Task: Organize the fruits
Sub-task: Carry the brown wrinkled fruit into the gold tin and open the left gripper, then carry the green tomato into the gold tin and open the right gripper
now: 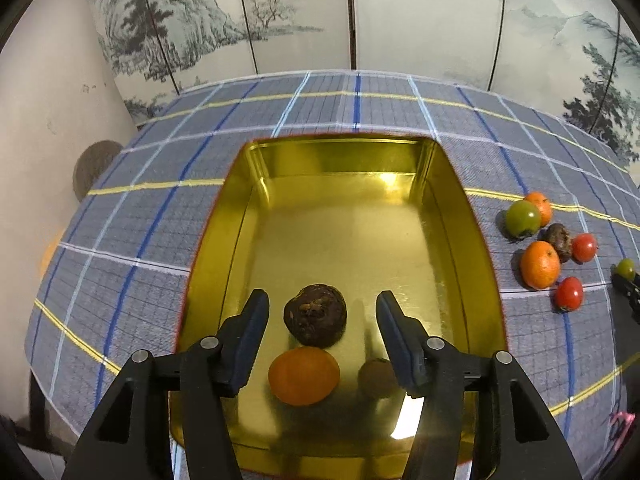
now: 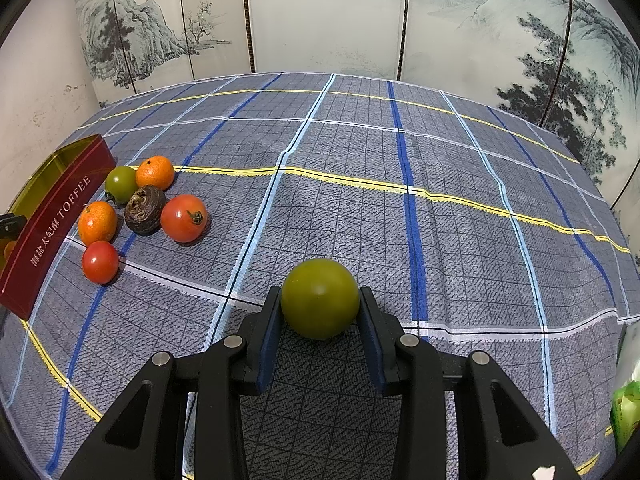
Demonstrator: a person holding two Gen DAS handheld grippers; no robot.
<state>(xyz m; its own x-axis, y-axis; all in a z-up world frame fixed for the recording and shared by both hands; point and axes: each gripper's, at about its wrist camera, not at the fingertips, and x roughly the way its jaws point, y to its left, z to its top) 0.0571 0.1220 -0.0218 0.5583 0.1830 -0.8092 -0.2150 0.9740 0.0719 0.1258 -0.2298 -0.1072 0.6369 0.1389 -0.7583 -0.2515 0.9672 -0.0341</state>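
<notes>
Left claw [image 1: 322, 312]: jaws apart over the tin's near end, nothing gripped; dark fruit between the pads but clear of both.
Right claw [image 2: 320, 304]: closed on a green fruit [image 2: 320, 298], both blue pads pressed to its sides, above the cloth.
Tin [image 1: 472, 208]: open, gold inside, dark red outside with "TOFFEE" lettering; set toward the tabletop's left side.
Tin contents: dark fruit [image 1: 315, 315], orange [image 1: 303, 375] and a small brown fruit [image 1: 376, 378], all at the near end; orange touching or just short of the dark fruit, brown fruit partly hidden behind the right finger.
Loose pile: just right of the tin on the cloth; two oranges [image 2: 97, 222] [image 2: 155, 172], a green tomato [image 2: 121, 185], a dark brown fruit [image 2: 144, 210], two red tomatoes [image 2: 184, 218] [image 2: 100, 262], closely bunched.
Tabletop [image 2: 440, 240]: covered in grey plaid cloth with blue, white and yellow lines.
Background: folding screen [image 2: 320, 12] painted with mountains and pines, behind the far edge.
Right edge: green packet [image 2: 626, 412], partly cut off.
</notes>
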